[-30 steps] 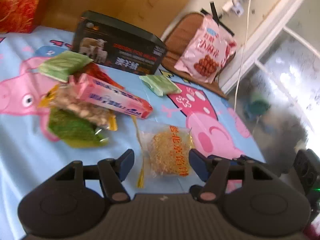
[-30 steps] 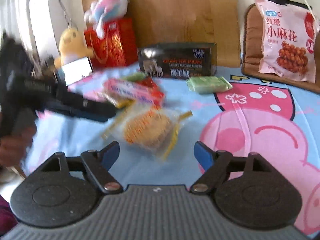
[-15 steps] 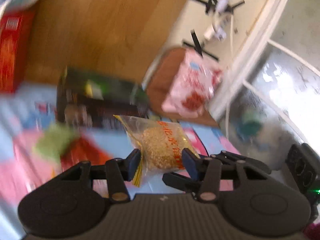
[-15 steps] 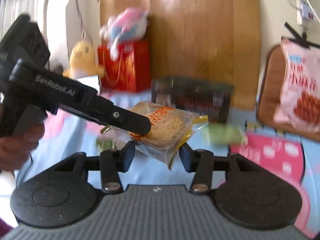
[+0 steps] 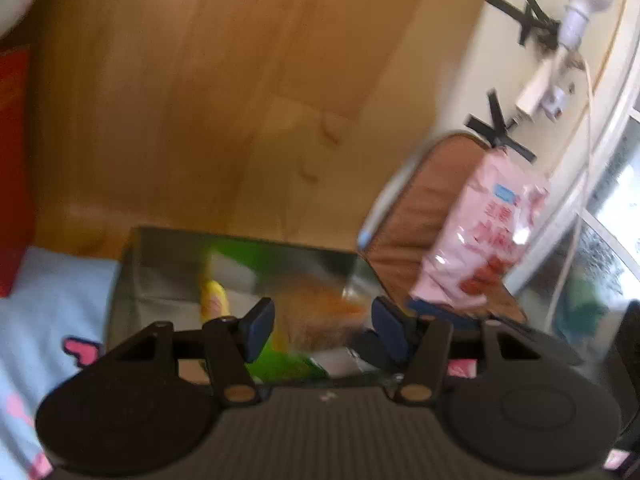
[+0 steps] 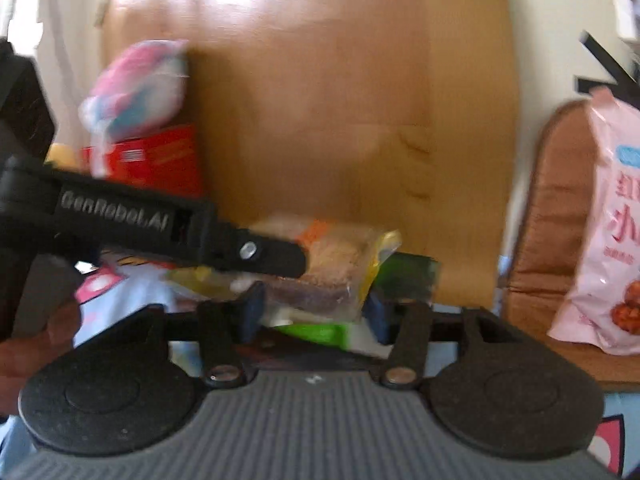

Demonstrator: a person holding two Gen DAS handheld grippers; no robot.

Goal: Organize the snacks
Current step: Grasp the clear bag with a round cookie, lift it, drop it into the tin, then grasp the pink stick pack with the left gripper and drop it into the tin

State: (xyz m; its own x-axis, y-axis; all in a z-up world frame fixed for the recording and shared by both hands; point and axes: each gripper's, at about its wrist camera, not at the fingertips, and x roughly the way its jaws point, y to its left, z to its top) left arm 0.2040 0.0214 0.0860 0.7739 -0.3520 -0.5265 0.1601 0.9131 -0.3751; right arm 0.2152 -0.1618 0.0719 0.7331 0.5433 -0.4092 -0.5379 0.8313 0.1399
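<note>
On the left lies a blue cartoon sheet (image 5: pixel 48 300), with an open dark box (image 5: pixel 168 272) on it holding green packs. Above the box hangs a clear packet of golden snack (image 5: pixel 320 300), between the left gripper (image 5: pixel 323 316) fingers and the right gripper (image 6: pixel 314 312) fingers. Both pairs are partly apart and have just been opening; blur hides whether any pad presses the packet. Far right, a pink snack bag (image 5: pixel 492 240) leans on a brown chair (image 5: pixel 432 200).
</note>
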